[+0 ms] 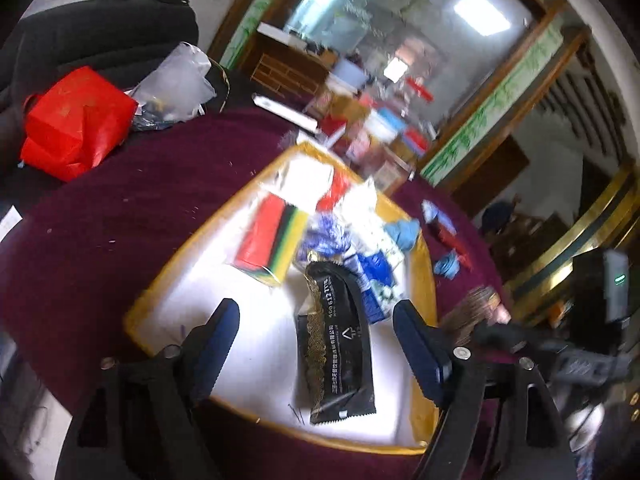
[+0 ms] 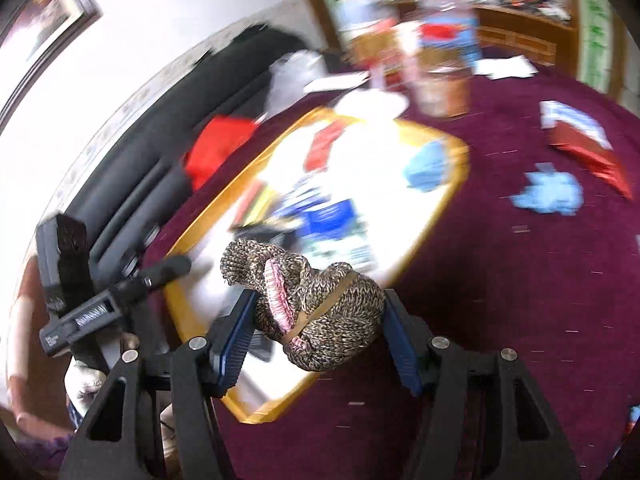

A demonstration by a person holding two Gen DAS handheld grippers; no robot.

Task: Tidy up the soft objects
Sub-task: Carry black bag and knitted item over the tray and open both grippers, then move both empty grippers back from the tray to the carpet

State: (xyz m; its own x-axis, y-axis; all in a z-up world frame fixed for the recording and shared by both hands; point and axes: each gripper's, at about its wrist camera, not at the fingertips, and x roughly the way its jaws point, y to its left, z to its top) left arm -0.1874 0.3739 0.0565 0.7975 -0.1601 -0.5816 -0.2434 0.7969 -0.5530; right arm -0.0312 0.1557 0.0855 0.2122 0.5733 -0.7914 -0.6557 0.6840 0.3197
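Right hand-held gripper (image 2: pixel 316 322) clamps knit bundle (image 2: pixel 316 304), long axis across the jaws. Left hand-held gripper (image 1: pixel 316 338) wide open, empty, over black packet (image 1: pixel 336 344) lengthwise in tray (image 1: pixel 148 304).

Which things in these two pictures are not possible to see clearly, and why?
- Right wrist view: items in the yellow-rimmed tray are smeared by motion blur; labels unreadable.
- Right wrist view: the knitted bundle held in the right claw hides the tray's near part.
- Left wrist view: the small print on the black packet is too small; the left claw stands open above it.
- Left wrist view: the far clutter is blurred.
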